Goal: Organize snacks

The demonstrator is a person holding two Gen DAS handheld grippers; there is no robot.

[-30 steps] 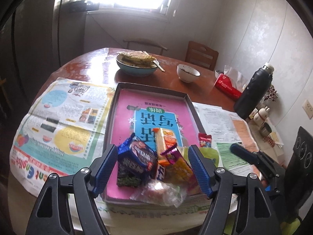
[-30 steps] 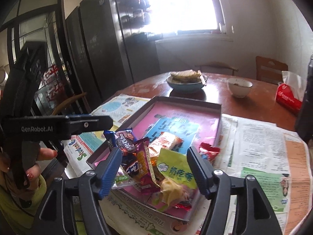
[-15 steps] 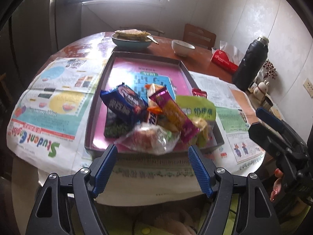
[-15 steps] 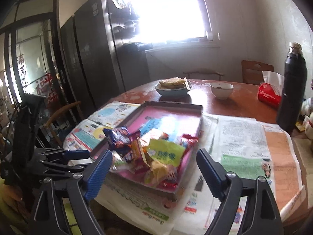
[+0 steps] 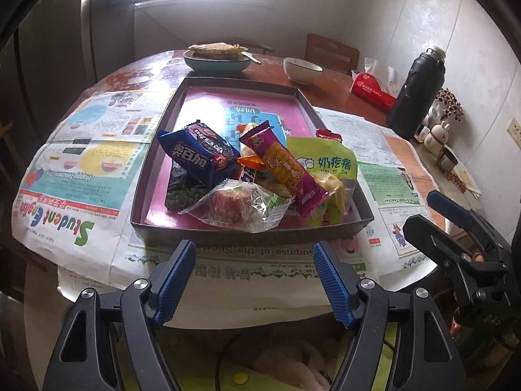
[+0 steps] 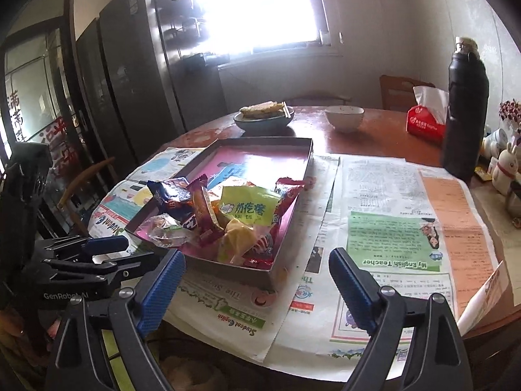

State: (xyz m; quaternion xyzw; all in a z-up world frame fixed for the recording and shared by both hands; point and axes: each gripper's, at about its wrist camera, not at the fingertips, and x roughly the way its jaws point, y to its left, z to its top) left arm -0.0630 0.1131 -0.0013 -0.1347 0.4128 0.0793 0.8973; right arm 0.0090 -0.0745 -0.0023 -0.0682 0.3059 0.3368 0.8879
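Snacks (image 5: 254,169) are seen heaped in the near end of a shallow tray (image 5: 247,236), just beyond both sets of tongs. Nothing is held by the left tongs (image 5: 254,279); its blue pads are kept well apart over the near edge of the bench (image 5: 329,97), short of the tray wall. Nothing is held between the right tongs (image 6: 257,288) either, whose pads are spread wide over the newspaper (image 6: 384,238) near the tray's corner. Each tool is caught at the edge of the other's view.

In the pile, a blue cookie pack (image 5: 200,153) is laid at the left, a magenta bar (image 5: 283,166) is tilted across the middle, a green bag (image 5: 325,163) is propped at the right, and a clear-wrapped cake (image 5: 234,207) is set at the front. The far half of the tray is left bare, its pink lining shown.

Farther off, a dish of flatbread (image 5: 216,57), a white bowl (image 5: 302,69), a red tissue pack (image 5: 371,91) and a black flask (image 5: 418,94) are stood on the bare wood.
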